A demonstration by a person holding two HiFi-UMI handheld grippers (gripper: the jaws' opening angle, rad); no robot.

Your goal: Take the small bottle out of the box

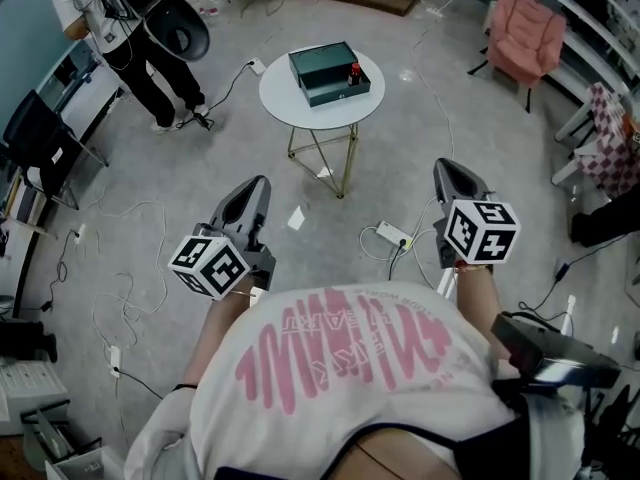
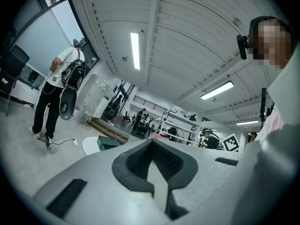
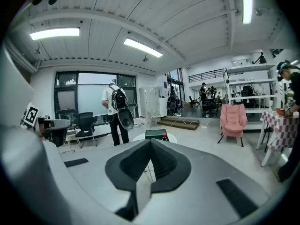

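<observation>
The small bottle (image 1: 354,72) is far off and tiny. It has a red top and stands at the right end of the green box (image 1: 328,74), which sits on the round white bench (image 1: 290,108). I cannot tell how deep it sits in the box. If the bottle or the box has a label, it is too small to read.

The left gripper (image 1: 258,184) and the right gripper (image 1: 450,166) are held out in front, well apart from the bench. Each one has its jaws closed tight together, with nothing between them. In the left gripper view, the gripper's own grey body hides part of the bench and part of the box.

The hands that hold the grippers are hidden under the marker cubes (image 1: 210,266). The cubes have black and white square patterns but no words.

Another person (image 1: 120,28) stands at the top left, and the edge of the head view cuts off the head. A pink chair (image 1: 525,33) stands at the top right. A checked cloth (image 1: 612,143) is cut off by the right edge.

The white shirt (image 1: 340,408) has big pink letters. They are upside down from here and stretched, so I cannot read them.
</observation>
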